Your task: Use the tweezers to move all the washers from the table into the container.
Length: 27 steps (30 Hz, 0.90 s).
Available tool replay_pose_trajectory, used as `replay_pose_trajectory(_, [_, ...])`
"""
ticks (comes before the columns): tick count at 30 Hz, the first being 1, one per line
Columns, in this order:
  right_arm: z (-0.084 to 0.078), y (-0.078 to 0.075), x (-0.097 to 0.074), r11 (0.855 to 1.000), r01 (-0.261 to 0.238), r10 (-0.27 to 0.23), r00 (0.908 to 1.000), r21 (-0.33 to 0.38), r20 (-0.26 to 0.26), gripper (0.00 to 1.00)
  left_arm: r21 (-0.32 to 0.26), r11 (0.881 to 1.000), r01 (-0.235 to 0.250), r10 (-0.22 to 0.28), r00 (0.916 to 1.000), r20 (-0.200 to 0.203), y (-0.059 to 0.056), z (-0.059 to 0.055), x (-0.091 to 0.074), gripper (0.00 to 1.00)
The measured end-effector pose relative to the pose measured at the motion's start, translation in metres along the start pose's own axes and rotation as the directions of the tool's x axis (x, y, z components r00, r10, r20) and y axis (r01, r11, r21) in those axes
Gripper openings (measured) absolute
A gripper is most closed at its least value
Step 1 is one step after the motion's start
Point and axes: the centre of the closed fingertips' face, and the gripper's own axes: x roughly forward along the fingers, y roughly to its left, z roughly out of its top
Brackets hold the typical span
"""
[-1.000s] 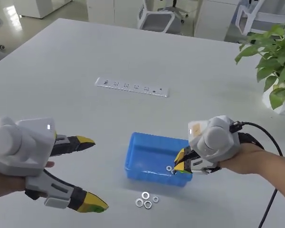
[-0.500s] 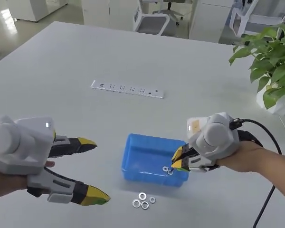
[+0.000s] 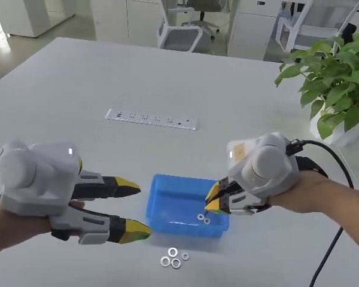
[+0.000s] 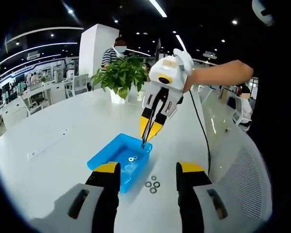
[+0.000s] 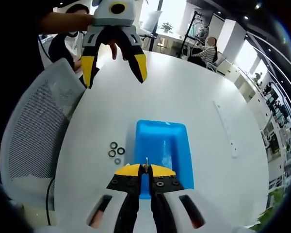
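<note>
Washers (image 3: 172,258) — four, loose, in a tight cluster — are seen toward the tabletop's (image 3: 78,89) near edge, just beside the blue container's (image 3: 169,200) near wall. Two further washers (image 3: 203,219) are found inside it. Over these the tweezers (image 5: 146,161) are clamped in the narrowed right gripper (image 3: 214,201); the cluster lies nearward and leftward of it. The left gripper (image 3: 140,210) is held wide, empty.

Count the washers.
6. Two washers lie in the container; four sit clustered on the table beside its near wall. The right gripper may hide more.
</note>
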Motion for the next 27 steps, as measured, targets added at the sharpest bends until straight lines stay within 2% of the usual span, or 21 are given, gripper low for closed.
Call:
replay_pose_trajectory(3, [0.003, 0.004, -0.001, 1.000, -0.006, 0.006, 1.0000, 0.002, 0.002, 0.06, -0.003, 1.000, 0.023, -0.023, 0.9995, 0.024, -0.005, 0.010, 0.006, 0.45])
replay_pose_trajectory(11, [0.009, 0.017, 0.000, 1.000, -0.024, 0.024, 0.9997, 0.002, 0.004, 0.06, 0.031, 0.997, 0.072, -0.073, 0.9969, 0.029, -0.016, 0.023, 0.026, 0.33])
replay_pose_trajectory(18, [0.009, 0.030, 0.009, 0.999, -0.048, 0.048, 0.9989, -0.007, 0.001, 0.06, 0.080, 0.991, 0.111, -0.111, 0.9938, -0.011, -0.028, 0.023, 0.044, 0.27])
replay_pose_trajectory(21, [0.009, 0.034, 0.012, 0.998, -0.056, 0.056, 0.9984, -0.008, 0.000, 0.06, 0.088, 0.988, 0.129, -0.128, 0.9916, -0.017, -0.032, 0.024, 0.049, 0.26])
replay_pose_trajectory(27, [0.009, 0.041, 0.018, 0.997, -0.073, 0.073, 0.9973, -0.016, -0.008, 0.06, 0.106, 0.984, 0.145, -0.142, 0.9894, -0.029, -0.032, 0.023, 0.057, 0.22])
